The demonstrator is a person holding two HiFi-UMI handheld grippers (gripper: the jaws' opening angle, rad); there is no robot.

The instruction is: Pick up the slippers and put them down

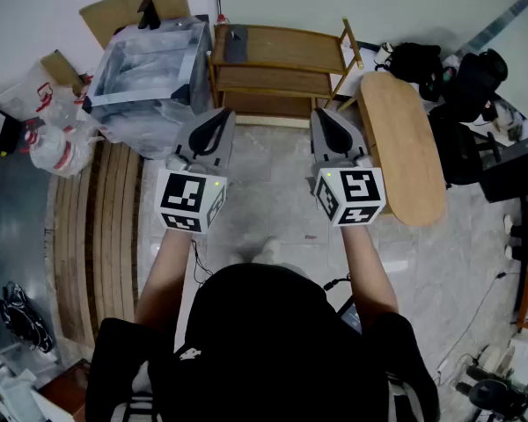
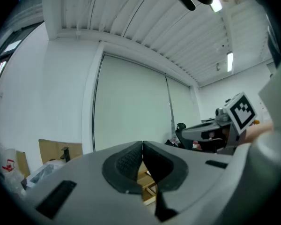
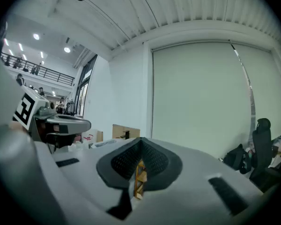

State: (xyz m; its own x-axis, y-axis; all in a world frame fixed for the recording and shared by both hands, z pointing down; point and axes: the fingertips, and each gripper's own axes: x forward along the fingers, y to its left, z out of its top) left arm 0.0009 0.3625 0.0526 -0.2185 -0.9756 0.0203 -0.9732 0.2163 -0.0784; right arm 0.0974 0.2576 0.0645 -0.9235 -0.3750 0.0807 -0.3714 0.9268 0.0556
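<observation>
I see no slippers clearly in any view. A dark flat thing (image 1: 235, 44) lies on the top shelf of the wooden rack (image 1: 282, 82); I cannot tell what it is. My left gripper (image 1: 221, 115) and right gripper (image 1: 322, 113) are held level, side by side, above the pale floor and pointing at the rack. In the left gripper view the left gripper (image 2: 143, 145) has its dark pads meeting at the tip with nothing between them. In the right gripper view the right gripper (image 3: 140, 140) is closed the same way, and the rack shows through the slit below the tip.
An oval wooden tabletop (image 1: 405, 148) stands right of the rack. A plastic-wrapped box (image 1: 154, 69), cardboard (image 1: 132, 11) and plastic bags (image 1: 57, 139) sit at the left, beside a slatted wooden bench (image 1: 97, 227). Black bags (image 1: 458, 77) lie at the right.
</observation>
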